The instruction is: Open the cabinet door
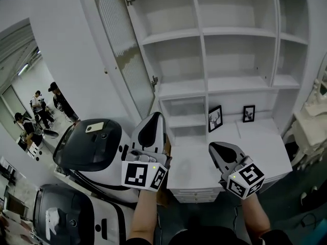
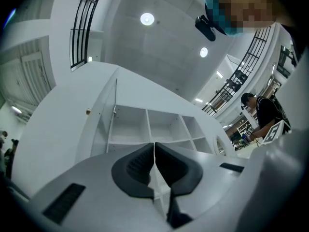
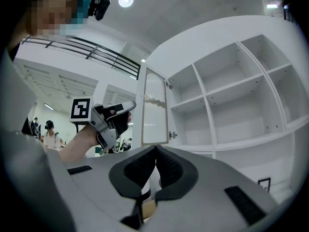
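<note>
The white cabinet (image 1: 204,60) has its ribbed-glass door (image 1: 122,50) swung wide open to the left, hinges along its right edge, baring empty shelves. My left gripper (image 1: 155,116) is in front of the cabinet's lower left, below the open door and apart from it; its jaws are shut with nothing between them. My right gripper (image 1: 214,147) hovers over the counter, also shut and empty. In the left gripper view the pads (image 2: 140,161) meet below the shelves (image 2: 149,124). The right gripper view shows the door (image 3: 155,112), the left gripper (image 3: 113,117) and my right gripper (image 3: 155,150).
Two small framed pictures (image 1: 215,118) (image 1: 249,113) stand on the white counter (image 1: 265,147) under the shelves. Two black-and-white machines (image 1: 89,144) (image 1: 61,216) sit low at the left. An ornate white piece (image 1: 311,116) is at the right. People (image 1: 38,111) stand far off at the left.
</note>
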